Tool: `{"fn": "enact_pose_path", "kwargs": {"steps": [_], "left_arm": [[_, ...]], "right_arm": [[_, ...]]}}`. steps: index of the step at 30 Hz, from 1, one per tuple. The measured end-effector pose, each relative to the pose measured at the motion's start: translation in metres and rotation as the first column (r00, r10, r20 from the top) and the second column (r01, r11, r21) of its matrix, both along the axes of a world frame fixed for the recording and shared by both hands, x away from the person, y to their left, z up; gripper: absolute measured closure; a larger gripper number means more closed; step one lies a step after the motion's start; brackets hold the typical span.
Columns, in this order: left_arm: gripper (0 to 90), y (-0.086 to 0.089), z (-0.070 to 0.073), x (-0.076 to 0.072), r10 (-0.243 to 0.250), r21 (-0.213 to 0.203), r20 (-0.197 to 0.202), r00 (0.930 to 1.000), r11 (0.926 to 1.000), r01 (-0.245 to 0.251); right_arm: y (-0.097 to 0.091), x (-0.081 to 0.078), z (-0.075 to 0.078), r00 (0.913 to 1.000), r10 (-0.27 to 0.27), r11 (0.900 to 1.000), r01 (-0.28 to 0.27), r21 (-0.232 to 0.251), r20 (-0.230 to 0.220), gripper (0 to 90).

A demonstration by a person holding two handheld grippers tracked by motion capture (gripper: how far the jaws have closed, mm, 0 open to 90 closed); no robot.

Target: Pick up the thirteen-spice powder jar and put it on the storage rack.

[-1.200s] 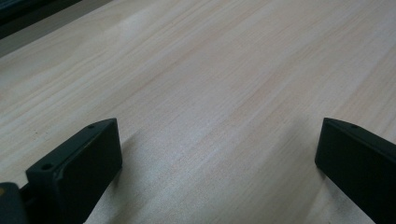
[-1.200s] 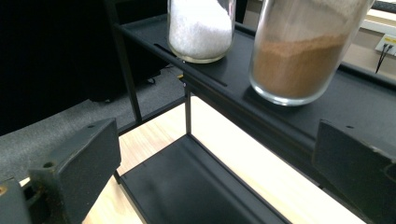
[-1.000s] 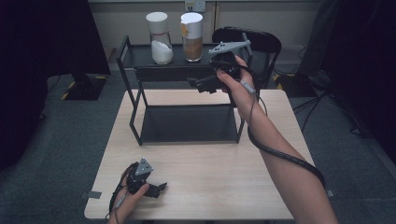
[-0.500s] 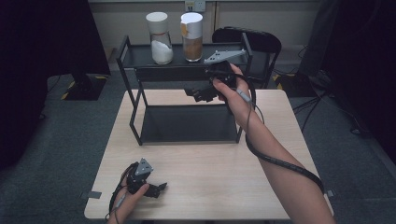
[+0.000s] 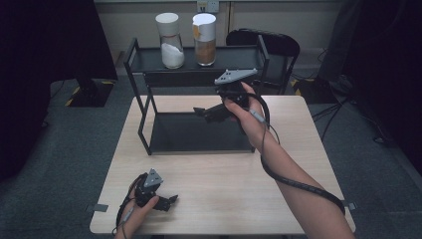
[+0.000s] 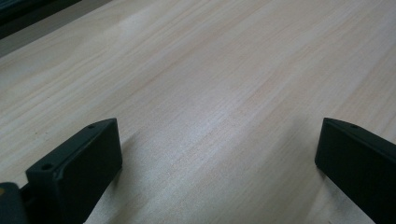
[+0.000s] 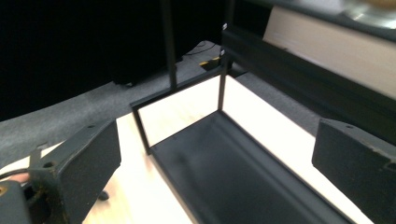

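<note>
The wooden surface (image 5: 209,199) carries a black two-level shelf (image 5: 199,132). Its bottom tray lies just below and ahead of the right hand-held gripper (image 5: 201,112), and nothing sits in that tray. The jaws of this hand-held gripper are spread wide and hold nothing.

Up on the top level, above and beyond it, stand two jars side by side: a jar of white grains (image 5: 169,35) and a jar of brown grains (image 5: 204,34).

I think the reaching step is in hand. Next the right one would need to lift higher and go around a jar.

The left hand-held gripper (image 5: 169,201) rests low on the surface, its jaws also wide and holding nothing.
</note>
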State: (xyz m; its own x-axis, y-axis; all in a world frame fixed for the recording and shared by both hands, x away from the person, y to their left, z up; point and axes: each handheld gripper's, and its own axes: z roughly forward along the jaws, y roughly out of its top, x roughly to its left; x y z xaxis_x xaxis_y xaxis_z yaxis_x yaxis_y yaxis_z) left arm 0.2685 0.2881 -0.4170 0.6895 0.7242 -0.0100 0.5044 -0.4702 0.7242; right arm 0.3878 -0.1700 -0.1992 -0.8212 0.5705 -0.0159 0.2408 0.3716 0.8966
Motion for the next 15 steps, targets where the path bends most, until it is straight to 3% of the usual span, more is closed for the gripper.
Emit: {"fn": "enact_pose_path", "kwargs": {"steps": [15], "left_arm": [[0.0, 0.000, 0.000, 0.000, 0.000, 0.000, 0.000, 1.0000, 1.0000, 0.000]], "right_arm": [[0.009, -0.002, -0.044, 0.9983, 0.031, 0.9989, -0.032, -0.032, -0.049, 0.2]]}}
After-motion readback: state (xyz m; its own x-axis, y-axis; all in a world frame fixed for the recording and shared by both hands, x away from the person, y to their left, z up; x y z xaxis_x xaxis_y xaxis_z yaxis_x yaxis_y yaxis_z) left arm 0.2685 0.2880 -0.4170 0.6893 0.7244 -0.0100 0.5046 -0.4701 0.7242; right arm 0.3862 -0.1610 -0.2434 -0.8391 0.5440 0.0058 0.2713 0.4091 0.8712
